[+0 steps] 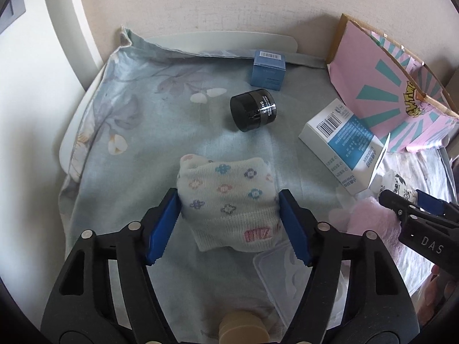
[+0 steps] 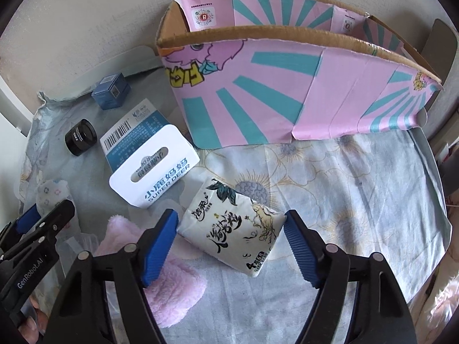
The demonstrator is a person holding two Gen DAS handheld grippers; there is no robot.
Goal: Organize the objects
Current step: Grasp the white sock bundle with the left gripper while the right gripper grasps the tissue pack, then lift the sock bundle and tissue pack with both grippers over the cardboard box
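A rolled white sock [image 1: 226,192] with coloured flower dots lies on the pale blue floral cloth [image 1: 129,149]. My left gripper [image 1: 228,200] straddles it from above, and both blue pads [image 1: 163,229] touch its sides. In the right wrist view a white tissue pack [image 2: 232,235] with black lettering lies on the cloth. My right gripper [image 2: 231,218] has its pads [image 2: 299,246] against the pack's two corners. Each gripper also shows in the other's view: the right gripper [image 1: 401,200] at the right edge, the left gripper [image 2: 43,215] at the left edge.
A pink and teal cardboard box [image 2: 287,91] stands open at the back right. Close by lie a white and blue carton [image 2: 149,157], a black jar [image 1: 254,111], a small blue box [image 1: 268,70], a pink fluffy cloth [image 2: 172,292] and a clear plastic lid [image 1: 275,272].
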